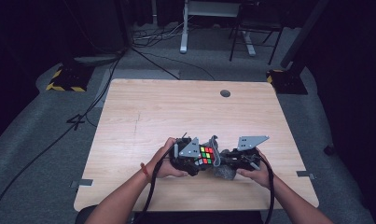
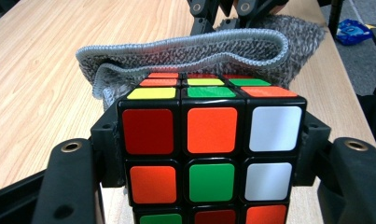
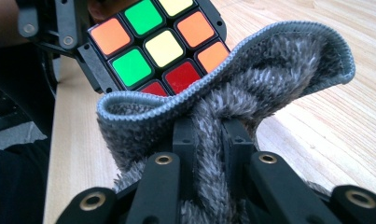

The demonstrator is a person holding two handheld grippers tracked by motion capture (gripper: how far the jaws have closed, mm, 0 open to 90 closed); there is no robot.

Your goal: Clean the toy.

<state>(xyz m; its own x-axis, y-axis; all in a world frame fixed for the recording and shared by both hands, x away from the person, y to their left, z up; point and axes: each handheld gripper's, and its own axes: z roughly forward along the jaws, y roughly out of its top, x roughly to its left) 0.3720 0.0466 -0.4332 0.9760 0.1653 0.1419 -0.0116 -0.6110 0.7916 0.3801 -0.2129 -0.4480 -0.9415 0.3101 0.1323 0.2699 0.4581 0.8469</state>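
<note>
A scrambled colour cube (image 2: 209, 154) sits clamped between the two black jaws of my left gripper (image 2: 209, 158), which is shut on it. In the high view the cube (image 1: 205, 155) hangs just above the table's near middle, between both hands. My right gripper (image 3: 209, 154) is shut on a fold of grey fuzzy cloth (image 3: 251, 88), whose ribbed hem arches up in front of the cube (image 3: 157, 44). From the left gripper view the cloth (image 2: 195, 53) lies directly behind the cube, touching or almost touching its far top edge. In the high view the cloth (image 1: 224, 171) bunches under the right gripper (image 1: 223, 161).
The light wooden table (image 1: 176, 116) has a round cable hole (image 1: 225, 93) near its far edge. Beyond it lie grey floor, cables and desk legs (image 1: 183, 28). A blue packet (image 2: 356, 30) lies on the floor to the right of the table.
</note>
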